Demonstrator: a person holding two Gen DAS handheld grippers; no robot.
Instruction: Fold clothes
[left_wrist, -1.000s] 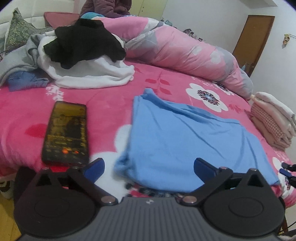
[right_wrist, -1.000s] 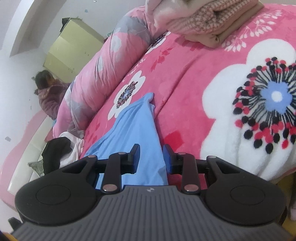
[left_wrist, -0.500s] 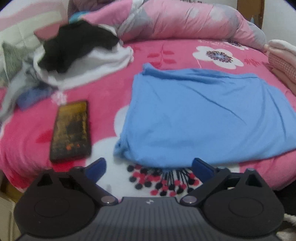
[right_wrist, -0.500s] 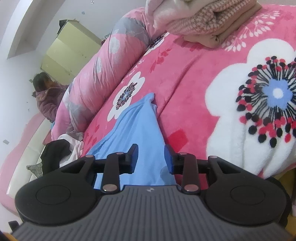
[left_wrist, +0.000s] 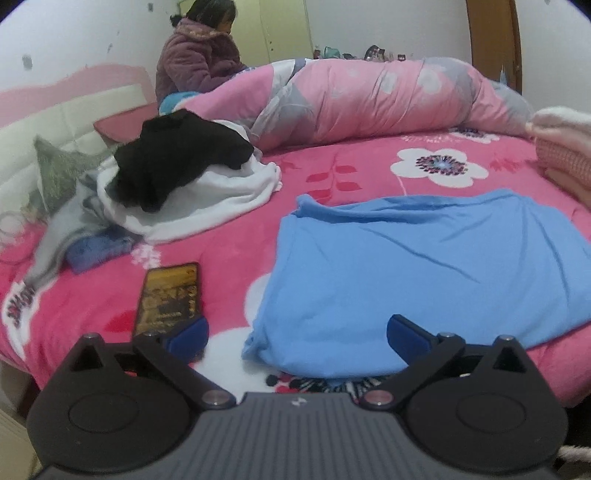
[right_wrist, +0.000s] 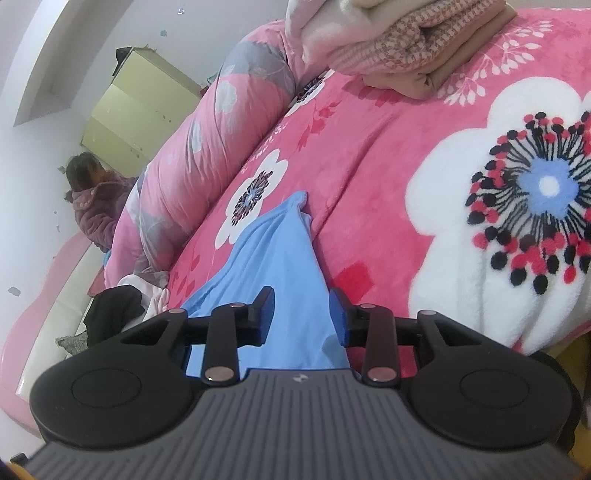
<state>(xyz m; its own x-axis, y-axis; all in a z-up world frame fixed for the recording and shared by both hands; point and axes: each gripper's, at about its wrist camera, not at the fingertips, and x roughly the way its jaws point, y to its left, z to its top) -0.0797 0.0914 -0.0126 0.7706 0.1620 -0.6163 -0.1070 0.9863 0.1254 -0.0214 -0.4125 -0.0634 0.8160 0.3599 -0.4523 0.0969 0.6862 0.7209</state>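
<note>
Left gripper (left_wrist: 297, 334): your jaws stand wide apart and hold nothing; the near left corner of the blue garment (left_wrist: 417, 273) lies between the fingertips, below them.
Right gripper (right_wrist: 301, 314): your jaws are set narrow with a gap between the pads; blue cloth shows in that gap, but you cannot tell from this view whether the pads touch it.
Blue garment: it lies spread flat on the pink floral blanket (left_wrist: 351, 173), filling your left view from 12 to 3 o'clock; in your right view it runs as a strip from the fingers towards 12 o'clock.
Phone (left_wrist: 170, 295): at 10 o'clock of your left jaws, screen up, its near end hidden behind your left finger, just beside the garment's left edge but apart from it.
Unfolded pile (left_wrist: 184, 184): at 10 to 11 o'clock, farther off, a black piece on top of white and grey ones.
Folded stack (right_wrist: 399, 40): at 1 o'clock in your right view, well apart from the blue garment.
Rolled quilt (left_wrist: 369, 99): across the far side at 12 o'clock.
Person (left_wrist: 199, 55): seated beyond the quilt at 11 o'clock, in a purple jacket.
</note>
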